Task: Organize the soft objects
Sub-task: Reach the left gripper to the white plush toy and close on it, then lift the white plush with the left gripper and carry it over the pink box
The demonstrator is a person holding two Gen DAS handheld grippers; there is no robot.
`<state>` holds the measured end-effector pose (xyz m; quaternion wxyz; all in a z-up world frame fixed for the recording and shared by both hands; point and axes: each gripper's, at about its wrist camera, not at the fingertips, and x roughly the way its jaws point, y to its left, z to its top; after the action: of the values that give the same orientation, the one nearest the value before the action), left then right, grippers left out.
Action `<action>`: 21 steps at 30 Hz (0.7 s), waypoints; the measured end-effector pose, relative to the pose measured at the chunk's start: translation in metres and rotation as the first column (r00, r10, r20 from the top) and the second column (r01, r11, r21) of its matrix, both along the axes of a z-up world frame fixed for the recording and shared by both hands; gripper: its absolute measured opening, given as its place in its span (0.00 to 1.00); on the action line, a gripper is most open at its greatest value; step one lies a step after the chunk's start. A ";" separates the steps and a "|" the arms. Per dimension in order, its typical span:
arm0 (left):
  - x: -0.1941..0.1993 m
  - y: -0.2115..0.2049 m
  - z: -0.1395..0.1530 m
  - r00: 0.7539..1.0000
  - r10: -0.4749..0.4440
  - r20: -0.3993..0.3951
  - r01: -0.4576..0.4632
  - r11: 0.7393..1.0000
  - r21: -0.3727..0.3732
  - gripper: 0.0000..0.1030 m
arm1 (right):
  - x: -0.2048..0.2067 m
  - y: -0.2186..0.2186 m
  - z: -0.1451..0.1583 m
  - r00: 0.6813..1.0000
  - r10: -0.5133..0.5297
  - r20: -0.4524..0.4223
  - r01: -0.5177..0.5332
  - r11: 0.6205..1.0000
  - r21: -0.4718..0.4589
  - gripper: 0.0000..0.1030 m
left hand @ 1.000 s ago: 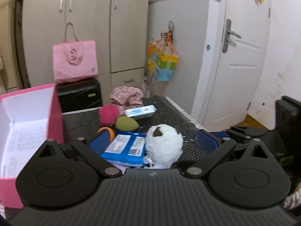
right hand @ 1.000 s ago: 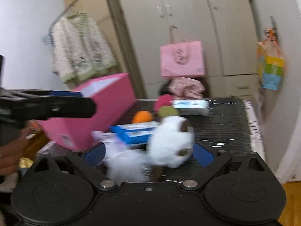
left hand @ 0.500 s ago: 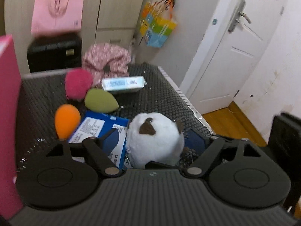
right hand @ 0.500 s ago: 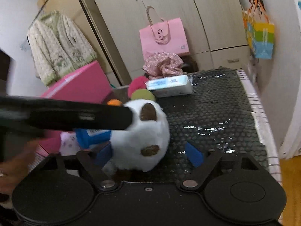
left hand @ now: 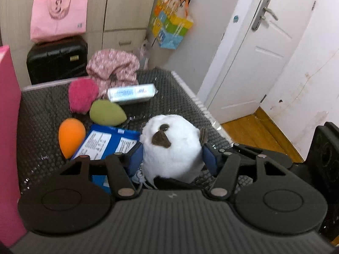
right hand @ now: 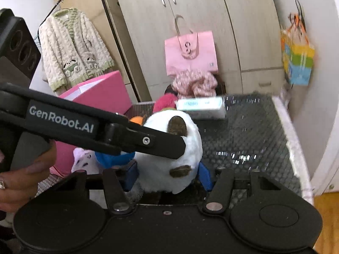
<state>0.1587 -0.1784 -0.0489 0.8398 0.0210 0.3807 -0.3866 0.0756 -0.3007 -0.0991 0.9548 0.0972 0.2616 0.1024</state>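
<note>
A round white plush toy with brown patches sits on the black mat. My left gripper has a blue pad against each of its sides and is closed on it. My right gripper also has its pads against the same plush. The left gripper's arm crosses in front of the plush in the right wrist view. An orange egg sponge, a green egg sponge and a magenta fuzzy ball lie beyond it.
A pink open box stands at the left of the table. A blue packet lies under the left fingers. A tissue pack and a pink cloth lie at the far edge. A small lilac plush sits by the box.
Both grippers have closed in from either side of the white plush. The left gripper swung right over the table, and the plush now fills the gap between its pads.
</note>
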 end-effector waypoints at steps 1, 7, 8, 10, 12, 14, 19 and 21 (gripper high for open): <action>-0.002 0.000 0.004 1.000 -0.001 0.013 0.001 1.000 -0.004 0.58 | -0.002 0.001 0.005 1.000 -0.005 0.013 0.005 1.000 -0.008 0.61; -0.012 0.002 0.031 0.997 -0.014 0.077 0.015 1.000 -0.023 0.58 | -0.008 0.006 0.032 0.997 -0.023 0.072 0.028 0.998 -0.061 0.61; -0.013 0.004 0.036 0.997 -0.014 0.079 0.017 0.999 -0.029 0.58 | -0.009 0.006 0.036 0.997 -0.023 0.077 0.028 0.997 -0.066 0.61; -0.012 0.008 0.040 0.998 -0.013 0.061 0.016 0.999 -0.050 0.58 | -0.011 0.009 0.043 0.996 -0.015 0.084 0.023 0.996 -0.087 0.61; -0.012 0.014 0.042 0.999 -0.011 0.048 0.014 0.997 -0.073 0.58 | -0.014 0.009 0.045 0.996 -0.014 0.092 0.022 0.996 -0.083 0.61; -0.013 0.019 0.043 0.999 -0.002 0.054 0.007 0.996 -0.085 0.58 | -0.013 0.011 0.048 0.995 -0.015 0.094 0.021 0.997 -0.071 0.61; -0.011 0.032 0.052 0.999 0.004 0.043 0.001 0.995 -0.097 0.58 | -0.011 0.029 0.059 0.996 0.006 0.089 0.006 0.991 -0.136 0.61; -0.008 0.039 0.056 1.000 0.007 0.007 -0.006 0.994 -0.112 0.58 | -0.013 0.035 0.066 0.997 0.010 0.072 0.001 0.988 -0.154 0.61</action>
<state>0.1506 -0.1392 0.0067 0.8422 -0.0259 0.3556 -0.4044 0.0630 -0.2660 -0.0331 0.9681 0.0186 0.2341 0.0876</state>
